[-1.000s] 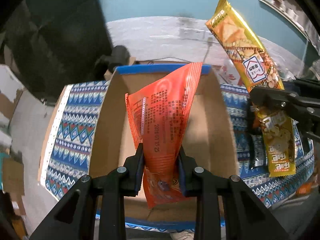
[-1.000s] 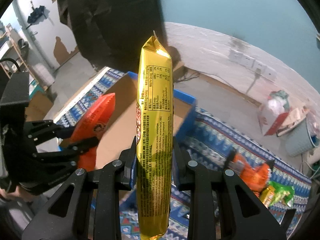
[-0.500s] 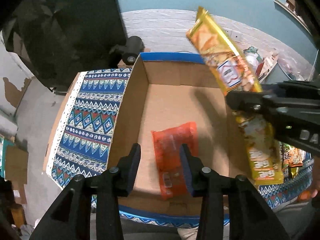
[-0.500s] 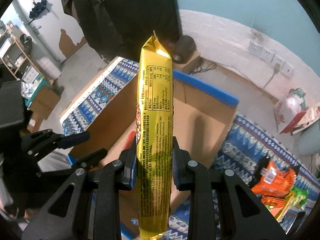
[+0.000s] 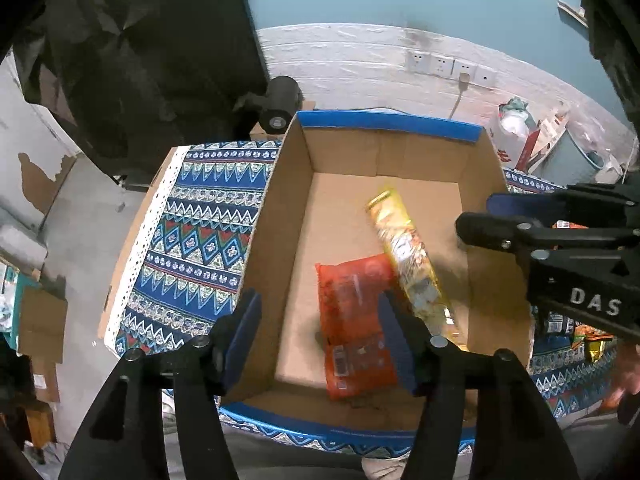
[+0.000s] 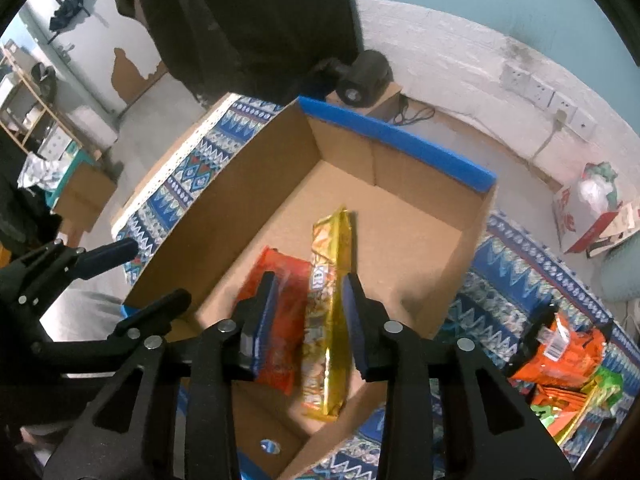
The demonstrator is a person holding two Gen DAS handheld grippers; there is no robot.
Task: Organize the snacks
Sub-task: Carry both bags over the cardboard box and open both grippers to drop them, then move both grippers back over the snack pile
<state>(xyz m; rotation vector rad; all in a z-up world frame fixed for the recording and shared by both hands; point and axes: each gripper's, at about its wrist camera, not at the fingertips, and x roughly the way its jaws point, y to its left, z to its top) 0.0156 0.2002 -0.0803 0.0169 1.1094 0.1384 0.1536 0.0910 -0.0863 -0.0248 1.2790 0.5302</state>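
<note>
Cardboard box (image 5: 280,216) is sitting on the patterned cloth (image 5: 200,216), and I'm looking straight down into it. 2 packets are lying on its floor: the orange packet (image 5: 356,320) flat near the front wall, the gold packet (image 5: 408,256) slanting beside it with its lower end overlapping the orange one's edge. My left gripper (image 5: 320,340) is hovering over the box, fingers spread, gripping nothing. My right gripper (image 6: 308,316) is hanging above the gold packet (image 6: 328,304), fingers parted and clear of it. More snacks (image 6: 560,356) are waiting on the cloth off to the right.
</note>
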